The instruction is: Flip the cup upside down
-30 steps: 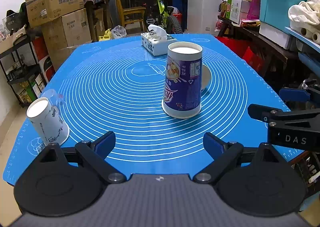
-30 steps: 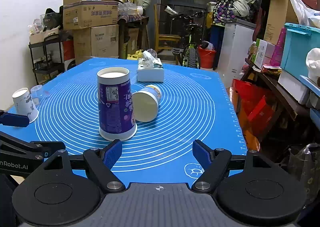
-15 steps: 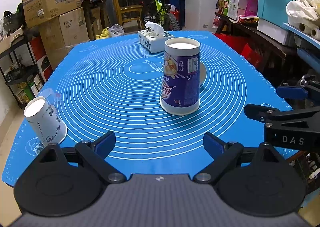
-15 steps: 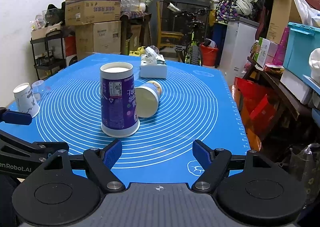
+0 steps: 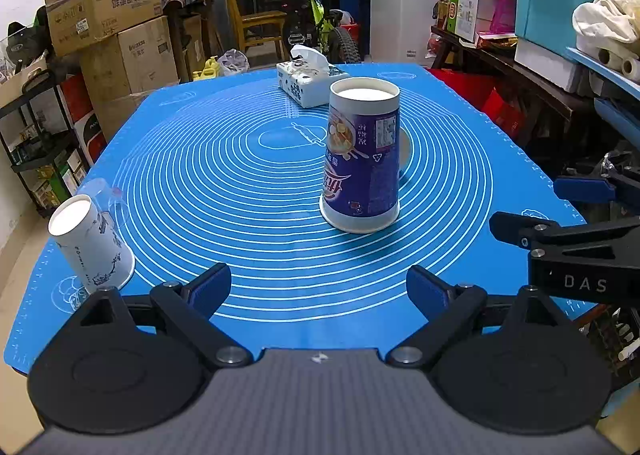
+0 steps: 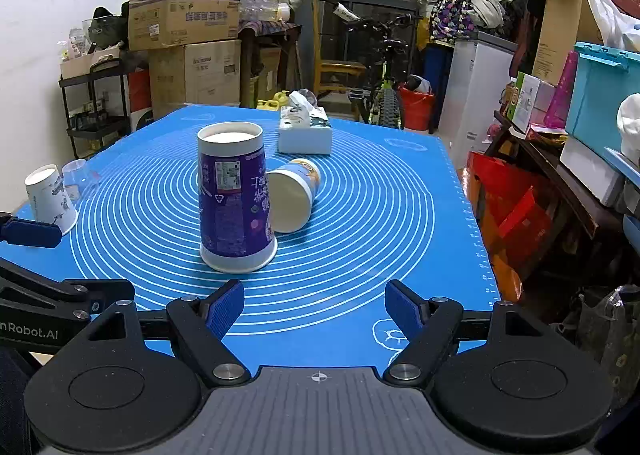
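Already | purple cup mouth-down mid-mat, flip looks done | yellow cup on its side behind, maybe left | left gripper and right gripper both spread, empty

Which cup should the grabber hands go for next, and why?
Probably the right gripper should ease forward toward the small cup lying on its side behind the purple cup. The purple cup already stands upside down, and both grippers are open and empty.

Home storeroom or garage: stacked cardboard boxes, a parked bicycle, white fridge, plastic bins, crowded shelves around a mat-covered table.
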